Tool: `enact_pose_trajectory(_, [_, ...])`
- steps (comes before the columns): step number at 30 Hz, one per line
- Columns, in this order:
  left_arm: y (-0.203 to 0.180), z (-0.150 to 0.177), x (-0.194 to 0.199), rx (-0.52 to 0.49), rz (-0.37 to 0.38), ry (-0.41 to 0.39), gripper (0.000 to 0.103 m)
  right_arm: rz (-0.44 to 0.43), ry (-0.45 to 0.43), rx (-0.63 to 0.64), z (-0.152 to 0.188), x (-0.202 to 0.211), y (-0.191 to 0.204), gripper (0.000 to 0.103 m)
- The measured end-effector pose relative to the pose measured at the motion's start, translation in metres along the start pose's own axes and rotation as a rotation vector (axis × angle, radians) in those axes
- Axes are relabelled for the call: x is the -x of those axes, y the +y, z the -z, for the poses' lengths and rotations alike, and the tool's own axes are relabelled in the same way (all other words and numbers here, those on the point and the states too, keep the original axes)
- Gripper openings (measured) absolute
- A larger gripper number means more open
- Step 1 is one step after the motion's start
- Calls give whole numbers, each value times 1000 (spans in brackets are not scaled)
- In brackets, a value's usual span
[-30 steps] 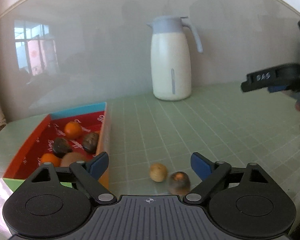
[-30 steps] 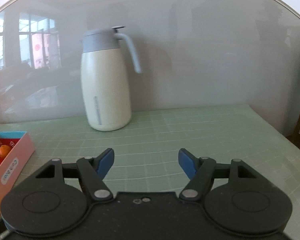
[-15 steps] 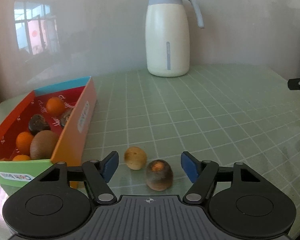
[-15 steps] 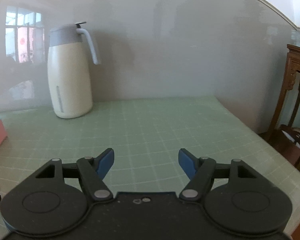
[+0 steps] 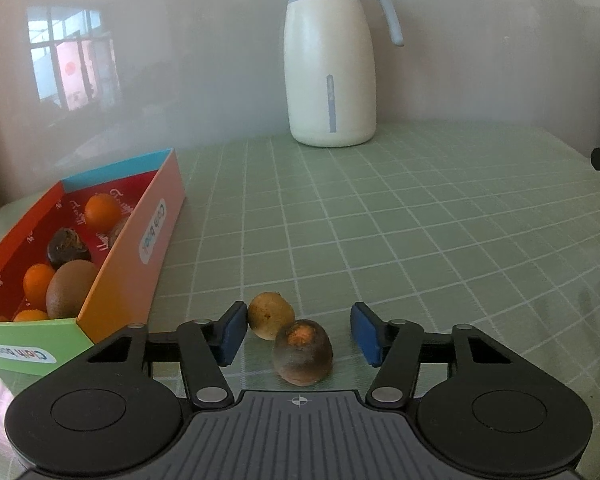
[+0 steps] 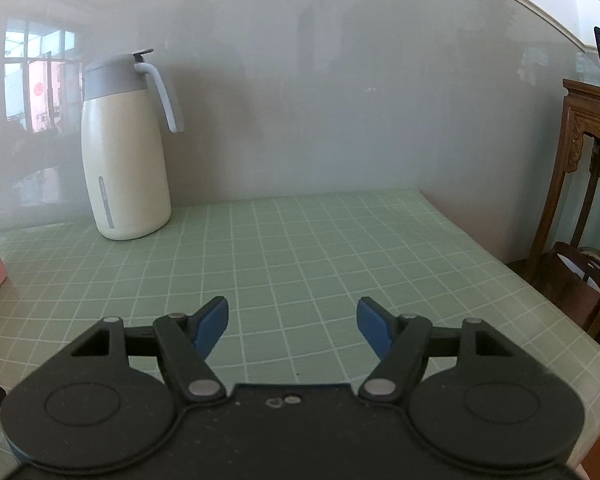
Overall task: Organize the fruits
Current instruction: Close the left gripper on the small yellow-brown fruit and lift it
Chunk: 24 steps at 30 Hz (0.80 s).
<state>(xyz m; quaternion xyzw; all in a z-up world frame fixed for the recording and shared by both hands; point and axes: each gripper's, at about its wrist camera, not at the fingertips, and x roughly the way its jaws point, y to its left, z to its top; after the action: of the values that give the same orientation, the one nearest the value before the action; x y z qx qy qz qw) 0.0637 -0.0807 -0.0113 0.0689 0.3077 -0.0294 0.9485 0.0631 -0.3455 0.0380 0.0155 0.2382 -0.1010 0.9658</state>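
Two loose fruits lie on the green checked tablecloth in the left wrist view: a small tan round fruit (image 5: pixel 271 315) and a dark brown fruit with an orange end (image 5: pixel 302 352). Both sit between the blue pads of my left gripper (image 5: pixel 298 334), whose jaws are closing. The left pad is close against the tan fruit; the right pad stands clear of the dark one. A colourful cardboard box (image 5: pixel 148 236) to the left holds oranges, a kiwi (image 5: pixel 70 292) and dark fruits. My right gripper (image 6: pixel 292 326) hovers open over bare cloth with nothing between its fingers.
A cream thermos jug with a grey lid (image 5: pixel 330 60) stands at the back by the wall, also the jug (image 6: pixel 124 152) in the right wrist view. The table's right edge (image 6: pixel 540 300) drops off beside a wooden stand (image 6: pixel 584 152) and a chair.
My left gripper moved forward and down until both loose fruits lie between its fingers, and its jaws narrowed. My right gripper swung right, away from the box, then held still.
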Motion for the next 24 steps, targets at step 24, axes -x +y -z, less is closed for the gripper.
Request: enact_pose_trajectory(24, [-3,-1,5,-36,-15,-44,25,-2,9,17,0,-4,5,71])
